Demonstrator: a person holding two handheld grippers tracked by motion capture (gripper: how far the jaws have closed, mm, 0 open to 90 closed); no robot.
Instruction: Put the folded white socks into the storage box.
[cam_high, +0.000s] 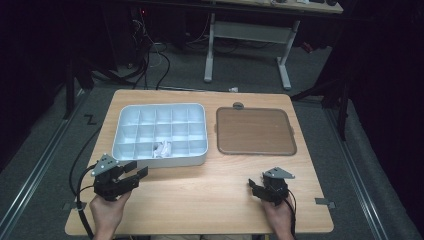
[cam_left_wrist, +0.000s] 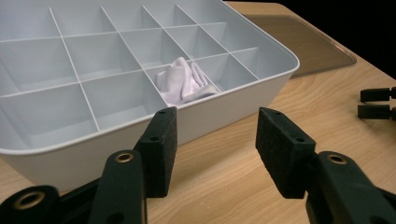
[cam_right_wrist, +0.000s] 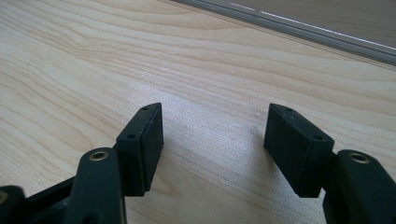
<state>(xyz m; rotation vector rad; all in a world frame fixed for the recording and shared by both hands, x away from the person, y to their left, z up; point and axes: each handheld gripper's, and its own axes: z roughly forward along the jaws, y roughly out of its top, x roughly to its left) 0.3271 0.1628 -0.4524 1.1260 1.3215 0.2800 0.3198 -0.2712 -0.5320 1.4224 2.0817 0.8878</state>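
A white divided tray (cam_high: 165, 161) lies on the left half of the wooden table (cam_high: 210, 190). A crumpled white cloth (cam_high: 162, 149) sits in one compartment of its front row. My left gripper (cam_high: 136, 169) hovers just in front of the tray's near left corner, open and holding nothing. In the left gripper view its jaws (cam_left_wrist: 215, 121) frame the tray's front wall (cam_left_wrist: 233, 107), with the cloth (cam_left_wrist: 184, 81) just behind it. My right gripper (cam_high: 253, 186) rests near the table's front right, open over bare wood (cam_right_wrist: 215, 126).
A flat brown tray (cam_high: 255, 131) lies to the right of the white tray, and its edge (cam_right_wrist: 303, 23) crosses the top of the right gripper view. The right gripper's jaw tips (cam_left_wrist: 376, 102) show at the far right of the left gripper view. A desk frame and cables stand beyond the table.
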